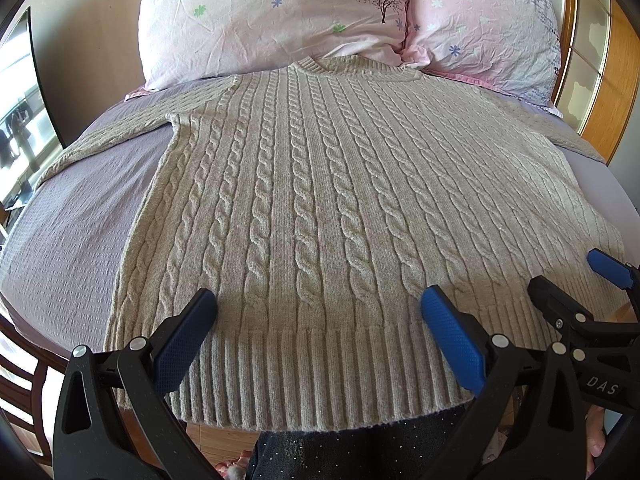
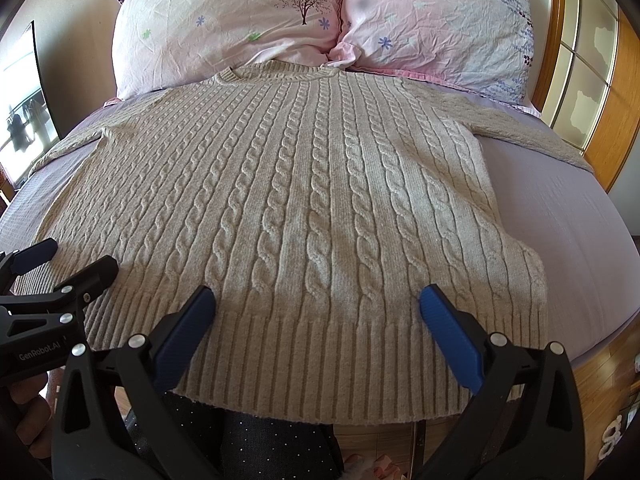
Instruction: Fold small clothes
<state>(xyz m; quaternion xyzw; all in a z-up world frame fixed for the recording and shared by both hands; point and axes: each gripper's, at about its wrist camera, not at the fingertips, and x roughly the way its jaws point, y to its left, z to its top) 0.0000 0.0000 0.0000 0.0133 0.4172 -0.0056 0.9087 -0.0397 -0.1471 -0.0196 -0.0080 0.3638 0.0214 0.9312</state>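
Hand-held grippers (image 1: 318, 306) (image 2: 316, 304) agape; sweater (image 1: 320, 208) lengthwise, collar toward pillows (image 1: 276, 16).

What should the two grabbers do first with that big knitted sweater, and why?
Probably lower both and pinch the ribbed hem. The beige cable-knit sweater lies flat and unfolded on the purple bedsheet, and the left gripper and right gripper hover open above that hem.

**Both grippers open, side by side**

We have the left gripper (image 1: 318, 304) with jaws spread wide, blue pads (image 1: 452, 340) facing inward, nothing between them. Right gripper (image 2: 316, 302) matches: jaws wide apart, nothing held. Each shows at the edge of the other's view, so we hold them close together, level, pointing forward.
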